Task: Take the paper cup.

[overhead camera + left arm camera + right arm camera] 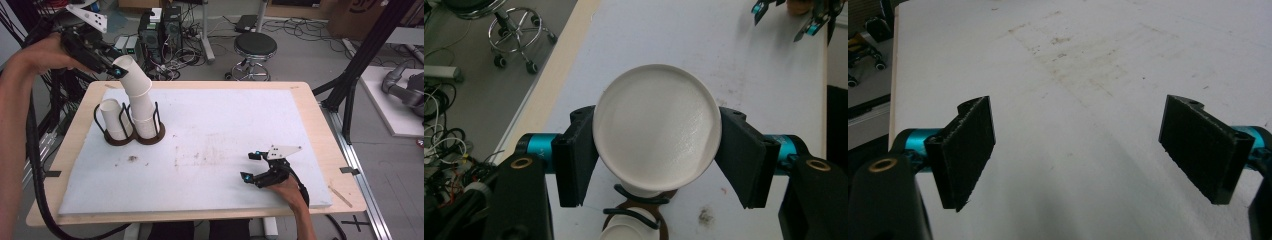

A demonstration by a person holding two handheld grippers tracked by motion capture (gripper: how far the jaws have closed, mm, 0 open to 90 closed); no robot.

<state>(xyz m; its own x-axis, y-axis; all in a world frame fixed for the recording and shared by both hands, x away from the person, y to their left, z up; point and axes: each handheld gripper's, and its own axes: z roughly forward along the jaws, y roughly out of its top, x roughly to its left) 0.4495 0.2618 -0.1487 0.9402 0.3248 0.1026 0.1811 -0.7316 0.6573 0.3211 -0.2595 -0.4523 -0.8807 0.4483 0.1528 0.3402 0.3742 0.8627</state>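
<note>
My left gripper (118,71) is shut on the rim end of a white paper cup (131,75), high at the back left of the table. That cup leans left, and its lower end still sits in the stack of white cups (143,116) below it. The stack stands in the right ring of a black wire holder (159,131); a single white cup (114,119) stands in the left ring. In the left gripper view both pads press the sides of the cup (656,127). My right gripper (251,166) rests open on the white board at the front right, its jaws (1093,150) wide apart with nothing between them.
A white foam board (215,145) covers the wooden table (320,130); faint brown stains mark its middle. A black stool (255,47), computer cases and cables stand on the floor beyond the far edge. A black frame post (350,85) rises at the right.
</note>
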